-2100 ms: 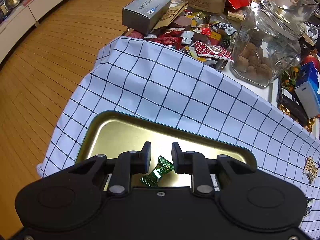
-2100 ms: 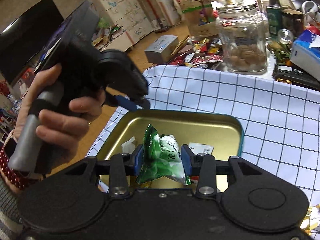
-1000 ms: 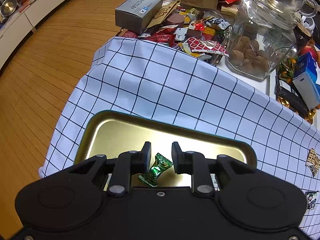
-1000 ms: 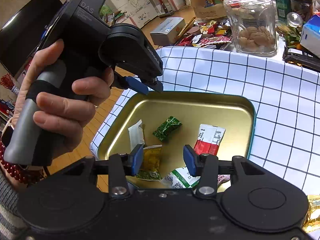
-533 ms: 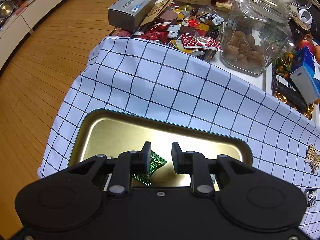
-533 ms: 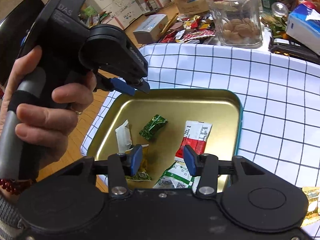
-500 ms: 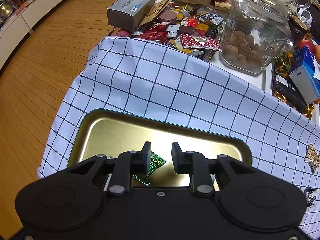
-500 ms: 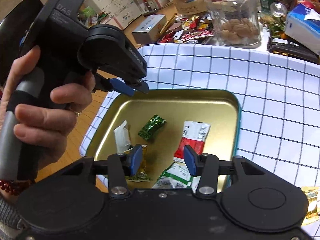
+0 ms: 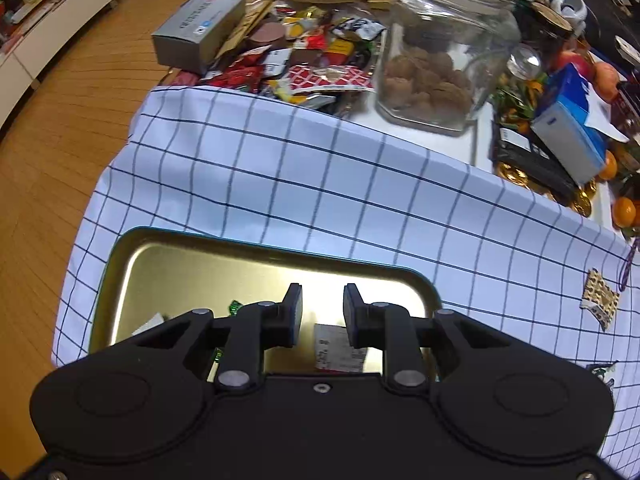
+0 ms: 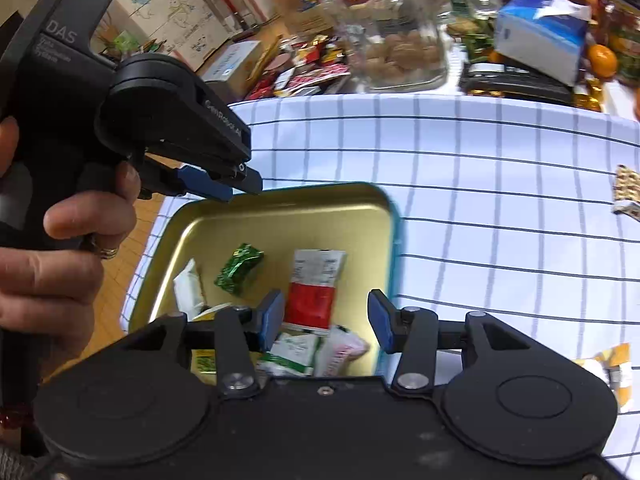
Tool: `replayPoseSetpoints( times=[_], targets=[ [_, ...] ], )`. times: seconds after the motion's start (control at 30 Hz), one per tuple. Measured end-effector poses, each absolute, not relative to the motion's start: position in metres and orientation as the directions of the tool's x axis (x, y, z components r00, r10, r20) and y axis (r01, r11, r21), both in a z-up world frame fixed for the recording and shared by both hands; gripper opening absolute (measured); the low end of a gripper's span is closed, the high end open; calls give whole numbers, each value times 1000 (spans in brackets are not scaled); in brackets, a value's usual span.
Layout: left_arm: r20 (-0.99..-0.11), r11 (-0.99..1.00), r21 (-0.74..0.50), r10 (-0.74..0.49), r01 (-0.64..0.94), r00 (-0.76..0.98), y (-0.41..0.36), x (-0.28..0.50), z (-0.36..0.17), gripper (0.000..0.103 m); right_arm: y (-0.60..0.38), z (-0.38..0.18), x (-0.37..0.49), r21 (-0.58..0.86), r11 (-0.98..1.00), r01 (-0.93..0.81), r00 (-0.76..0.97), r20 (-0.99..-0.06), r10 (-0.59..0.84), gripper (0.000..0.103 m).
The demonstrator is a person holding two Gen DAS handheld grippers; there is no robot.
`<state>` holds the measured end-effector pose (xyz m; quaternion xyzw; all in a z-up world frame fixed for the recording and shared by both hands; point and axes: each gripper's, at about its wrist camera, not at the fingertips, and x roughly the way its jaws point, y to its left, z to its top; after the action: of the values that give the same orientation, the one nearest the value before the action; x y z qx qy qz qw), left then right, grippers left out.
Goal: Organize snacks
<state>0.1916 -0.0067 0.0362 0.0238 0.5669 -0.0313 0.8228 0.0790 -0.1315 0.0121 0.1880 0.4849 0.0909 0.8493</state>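
Note:
A gold tin tray [image 10: 280, 198] with a teal rim lies on the checked cloth. It holds a green foil candy [image 10: 239, 268], a red-and-white sachet [image 10: 316, 284], a white packet [image 10: 188, 288] and a green-and-white packet [image 10: 296, 350]. My right gripper [image 10: 325, 316] hovers open over the tray's near right corner, nothing between its blue pads. My left gripper [image 9: 322, 312] is open by a narrow gap and empty above the tray [image 9: 280, 254]; the sachet [image 9: 336, 348] shows below it. A hand holds the left gripper [image 10: 224, 188] over the tray's far left corner.
A patterned packet [image 9: 599, 296] and a yellow wrapper [image 10: 612, 368] lie loose on the cloth to the right. Behind the cloth stand a glass jar of cookies [image 9: 432, 72], a snack pile [image 9: 312, 64], a grey box [image 9: 198, 28] and a blue tissue box [image 9: 568, 128]. The table drops to wooden floor on the left.
The right gripper let go of the green-and-white packet, which now lies in the tray. Both grippers then drifted right across the tray; the right one also rolled.

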Motion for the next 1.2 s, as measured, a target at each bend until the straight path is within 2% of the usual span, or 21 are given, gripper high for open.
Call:
replayPoseSetpoints(
  times=[0.77, 1.2],
  targets=[
    [-959, 940, -8, -103, 340, 263, -108, 146, 15, 32, -290, 1, 48, 267, 881, 391, 512, -858, 33, 49],
    [-974, 899, 13, -88, 438, 209, -145, 122, -4, 32, -339, -3, 34, 241, 819, 521, 463, -886, -34, 49]
  ],
)
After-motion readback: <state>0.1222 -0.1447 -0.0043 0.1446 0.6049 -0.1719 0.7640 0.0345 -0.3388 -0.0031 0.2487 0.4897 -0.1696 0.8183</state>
